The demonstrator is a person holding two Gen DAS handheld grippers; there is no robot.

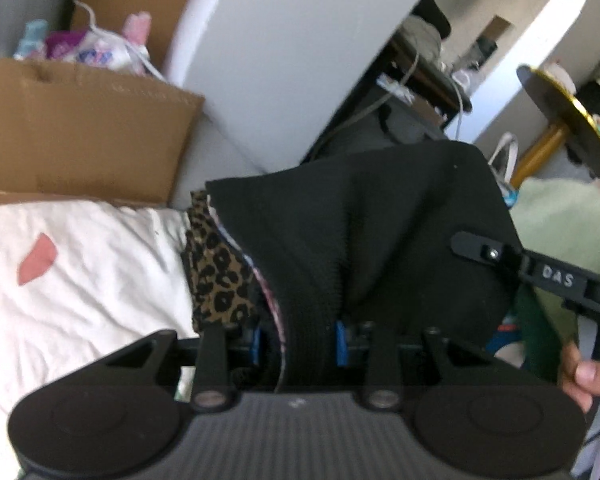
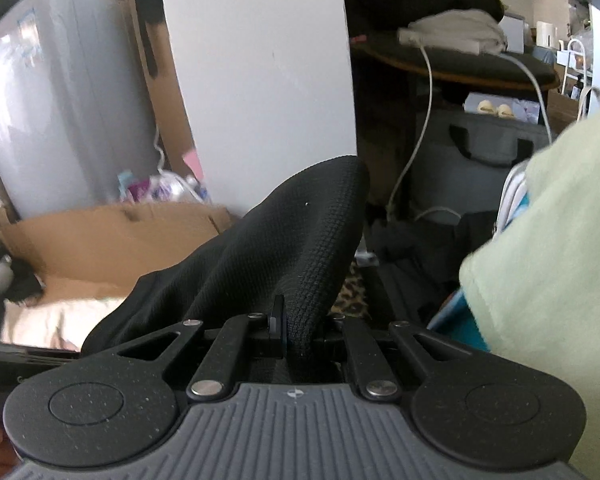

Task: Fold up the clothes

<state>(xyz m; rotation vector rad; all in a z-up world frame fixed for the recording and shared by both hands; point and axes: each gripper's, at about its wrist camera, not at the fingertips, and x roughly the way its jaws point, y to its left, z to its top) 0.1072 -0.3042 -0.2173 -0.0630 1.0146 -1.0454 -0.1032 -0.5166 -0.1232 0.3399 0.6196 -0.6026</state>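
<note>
A black knit garment [image 1: 360, 220] hangs stretched between both grippers above a white bedsheet [image 1: 80, 272]. My left gripper [image 1: 300, 340] is shut on a thick bunch of the garment's ribbed edge, held between its blue pads. In the left wrist view my right gripper [image 1: 476, 246] pinches the garment's right side. In the right wrist view the right gripper [image 2: 296, 332] is shut on a fold of the black garment [image 2: 284, 240], which hides one fingertip. A leopard-print cloth [image 1: 216, 264] lies just beneath the garment.
A cardboard box [image 1: 80, 128] stands behind the sheet, and a white pillar [image 2: 260, 80] is straight ahead. A pale green sleeve [image 2: 540, 240] and a hand [image 1: 592, 376] are at the right. Beyond lie a dark bag [image 2: 480, 160], white cables and a round black table [image 1: 560, 120].
</note>
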